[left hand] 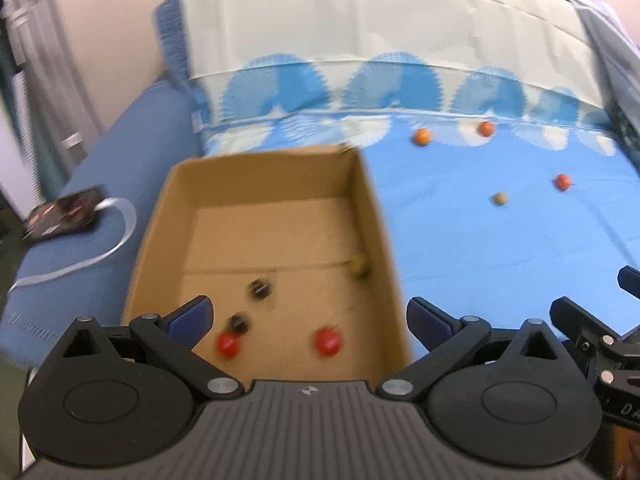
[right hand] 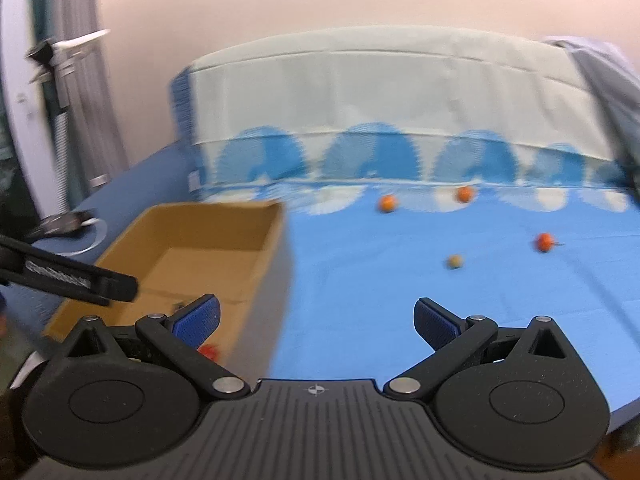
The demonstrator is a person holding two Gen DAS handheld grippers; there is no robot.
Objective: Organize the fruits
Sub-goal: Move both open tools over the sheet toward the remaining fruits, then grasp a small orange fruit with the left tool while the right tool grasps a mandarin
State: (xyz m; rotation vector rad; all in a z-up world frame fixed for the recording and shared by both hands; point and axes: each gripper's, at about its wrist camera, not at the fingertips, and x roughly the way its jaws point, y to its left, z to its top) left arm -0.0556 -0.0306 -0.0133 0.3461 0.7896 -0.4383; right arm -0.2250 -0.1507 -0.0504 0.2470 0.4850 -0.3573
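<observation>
The left tongs (left hand: 308, 322) are released, the two blue pads wide apart and holding nothing, and they hang over the near end of the cardboard box (left hand: 360, 208). The right tongs (right hand: 316, 322) are released too and empty, above the blue bed sheet (right hand: 360, 288) just at 3 o'clock of the box (right hand: 264, 240).

Inside the box, nearest, lie two red fruits (left hand: 227, 345) (left hand: 329, 342). Just beyond them are two dark fruits (left hand: 239, 322) (left hand: 260, 289), and a yellowish fruit (left hand: 359, 267) rests against the box wall at 2 o'clock. All are blurred.

Farther on the sheet, at 1 o'clock, a pale green fruit (left hand: 499, 199) lies apart from a red-orange fruit (left hand: 563, 181). Farthest, near the patterned pillow (left hand: 380, 52), are two orange fruits (left hand: 423, 136) (left hand: 486, 129).
</observation>
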